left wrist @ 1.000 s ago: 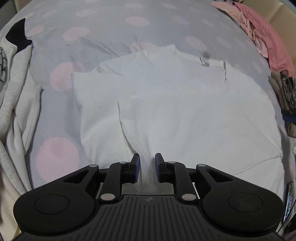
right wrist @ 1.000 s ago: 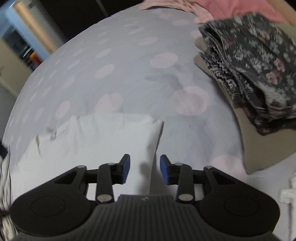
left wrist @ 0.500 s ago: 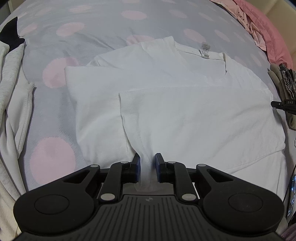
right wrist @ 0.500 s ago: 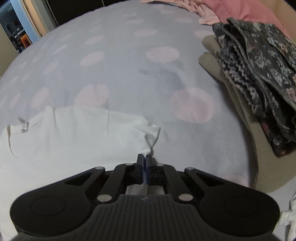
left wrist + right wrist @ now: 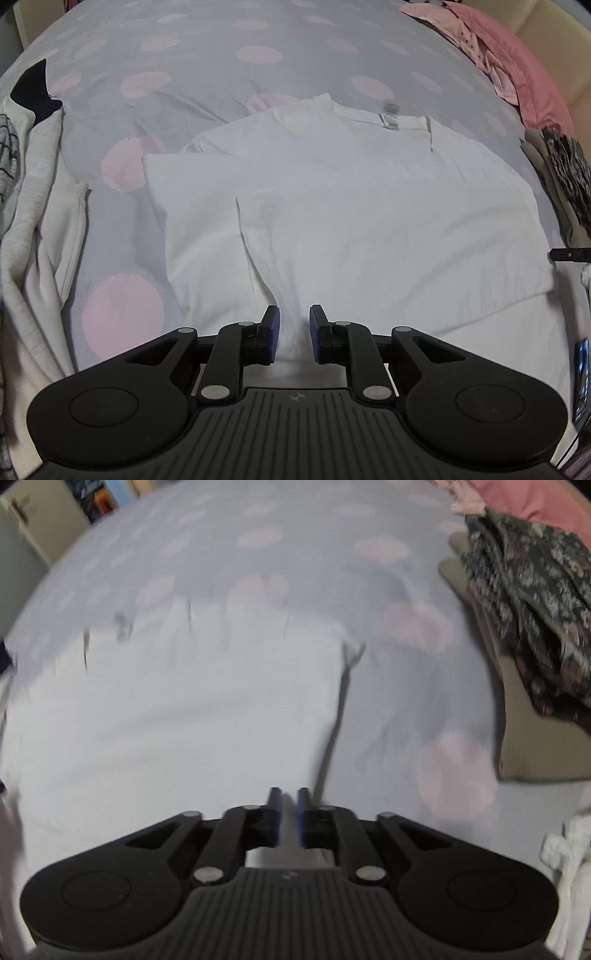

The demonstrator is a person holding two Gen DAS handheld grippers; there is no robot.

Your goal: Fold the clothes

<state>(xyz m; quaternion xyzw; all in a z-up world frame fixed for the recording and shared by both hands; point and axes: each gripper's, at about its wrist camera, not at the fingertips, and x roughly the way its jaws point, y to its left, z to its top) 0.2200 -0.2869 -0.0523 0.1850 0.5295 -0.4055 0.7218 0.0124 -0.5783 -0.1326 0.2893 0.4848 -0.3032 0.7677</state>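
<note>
Polka-dot bedspread [image 5: 207, 62] bears white folded T-shirt [image 5: 369, 229].

White tee [image 5: 369, 229] soft matt cloth, dotted bedcover [image 5: 207, 85] matt fabric, grippers' bodies matt black plastic w/ ribbed tops

The left gripper [image 5: 293, 325] has its jaws set narrowly apart, white cloth bunched between them; the right gripper [image 5: 287, 808] shows jaws nearly together, a slim gap between, cloth gathered there.
</note>
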